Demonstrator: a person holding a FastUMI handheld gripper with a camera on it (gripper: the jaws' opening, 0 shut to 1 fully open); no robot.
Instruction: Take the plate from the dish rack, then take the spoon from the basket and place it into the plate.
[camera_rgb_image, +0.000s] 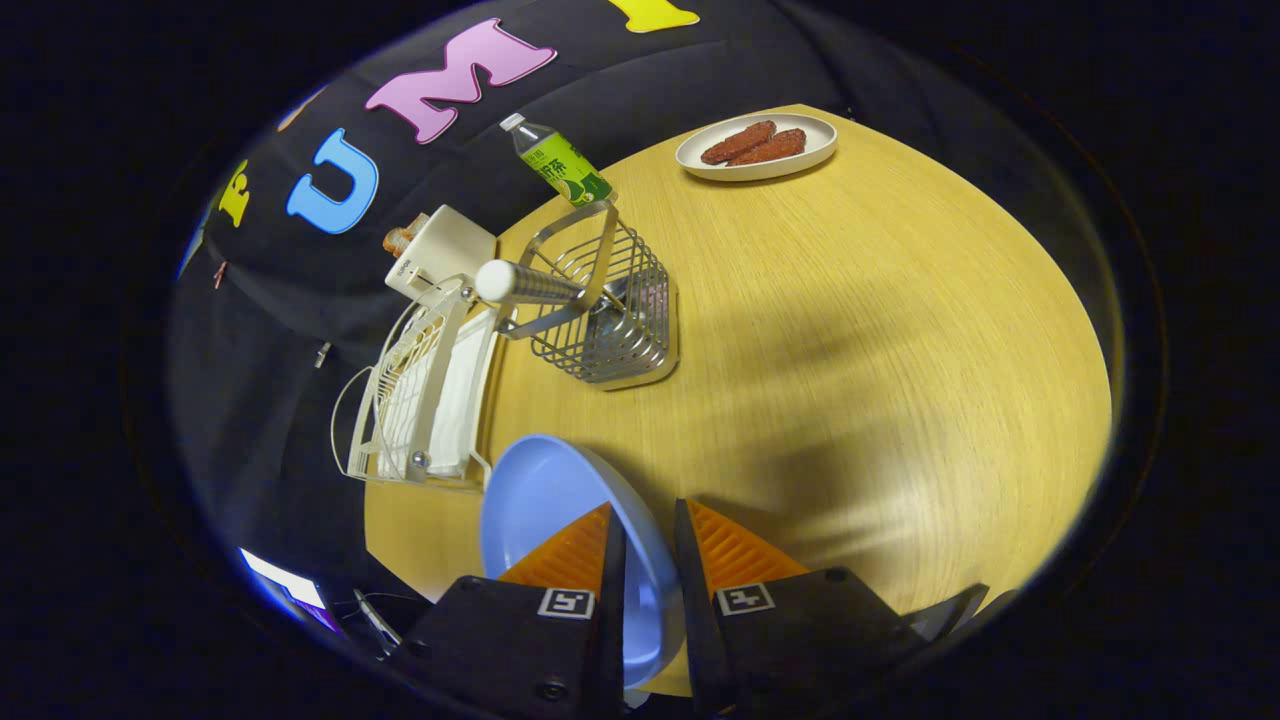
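Here, the gripper (645, 545) pinches the rim of a blue plate (540, 510), one orange finger (570, 550) lying against the plate's inner face and the other against its back, so that the plate hangs on edge above the wooden table (850, 350). The hold takes in only a narrow strip of rim, so the plate could pivot or slip out if it is swung quickly or tipped flat too soon, and a hard landing on the table could chip it or send it sliding.

Just beyond the fingers, off to one side, stands the white dish rack (420, 400), close enough that the plate's free edge might clip its wires in passing. Beyond that sits the wire basket (610, 310) with the spoon (530, 283) leaning out of it, handle end toward the camera. Being light and tall, the basket could tip if the spoon is pulled sideways rather than lifted along its own length.

Farther still are a green-labelled bottle (560, 165) and a white plate of food (757, 147), well apart from the work.
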